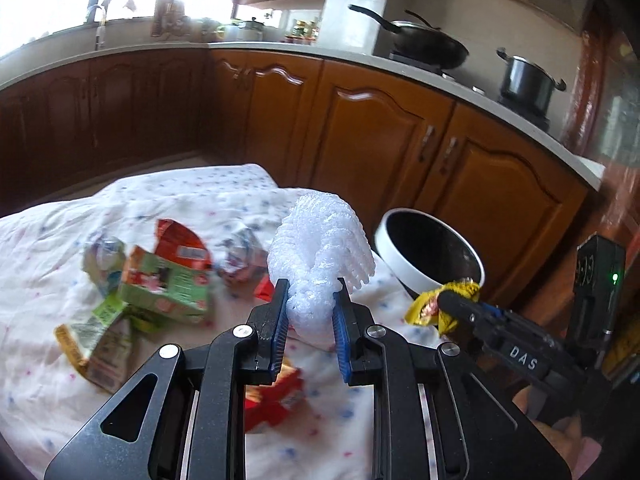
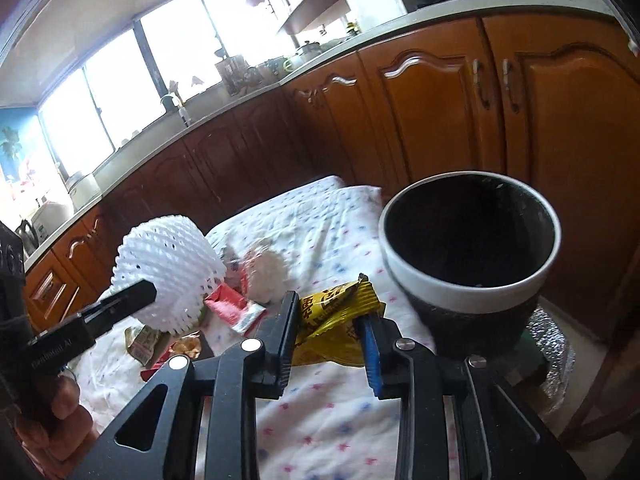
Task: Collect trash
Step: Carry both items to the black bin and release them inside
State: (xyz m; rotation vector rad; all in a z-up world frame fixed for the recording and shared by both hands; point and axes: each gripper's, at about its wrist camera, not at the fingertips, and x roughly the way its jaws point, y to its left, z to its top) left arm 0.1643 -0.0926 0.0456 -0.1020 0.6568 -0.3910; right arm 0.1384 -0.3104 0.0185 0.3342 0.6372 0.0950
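Foam net [image 1: 320,240] before cartons [image 1: 164,280], bin [image 1: 430,256]

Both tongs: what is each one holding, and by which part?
Left tongs pinch the white foam net at its narrow lower end. Right tongs clamp the yellow wrapper across its crumpled middle.

White letters "DAS" stand on the black body of the right gripper [image 1: 460,294]; print on the yellow wrapper [image 2: 336,320] is too crumpled to read.

wrappers [image 1: 168,280] on speckled cloth [image 1: 60,220]
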